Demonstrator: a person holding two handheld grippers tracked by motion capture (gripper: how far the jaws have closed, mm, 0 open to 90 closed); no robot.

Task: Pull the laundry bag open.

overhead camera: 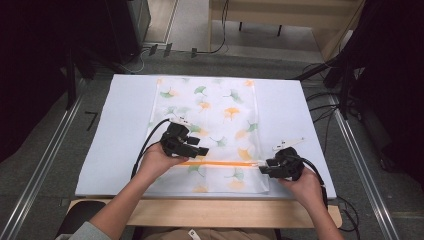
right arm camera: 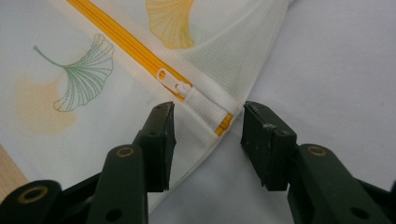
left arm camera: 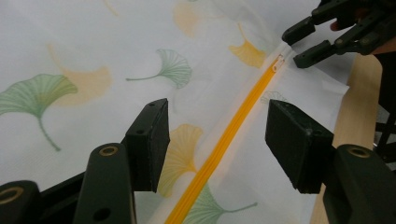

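High view: a white fabric bag (overhead camera: 210, 130) printed with ginkgo leaves lies flat on a pale blue mat (overhead camera: 115, 130) that covers the table (overhead camera: 210, 212), reaching from the mat's far edge to its near edge, slightly right of centre. An orange zipper (overhead camera: 220, 163) runs across the bag close to the near edge. The left gripper (overhead camera: 202, 150) hovers over the zipper's left half; the right gripper (overhead camera: 264, 170) sits at the zipper's right end, by the bag's near right corner. Left gripper view: its jaws are spread with nothing between the pads, straddling the zipper (left arm camera: 224, 144) above the cloth; the right gripper (left arm camera: 299, 46) shows farther off at the white slider (left arm camera: 279, 62). Right gripper view: jaws spread, not pinching, either side of the zipper's end, where the slider (right arm camera: 173, 81) with its small pull tab meets a white webbing stop (right arm camera: 205, 105); I cannot tell whether the pads touch the cloth. Judgement: the bag looks light, thin and limp, so it will likely bunch and drag along if pulled from one point. Best hold seems the webbing end or corner seam with one claw as anchor, the small pull tab with the other; the tab looks slim and slippery, needing a square pinch.
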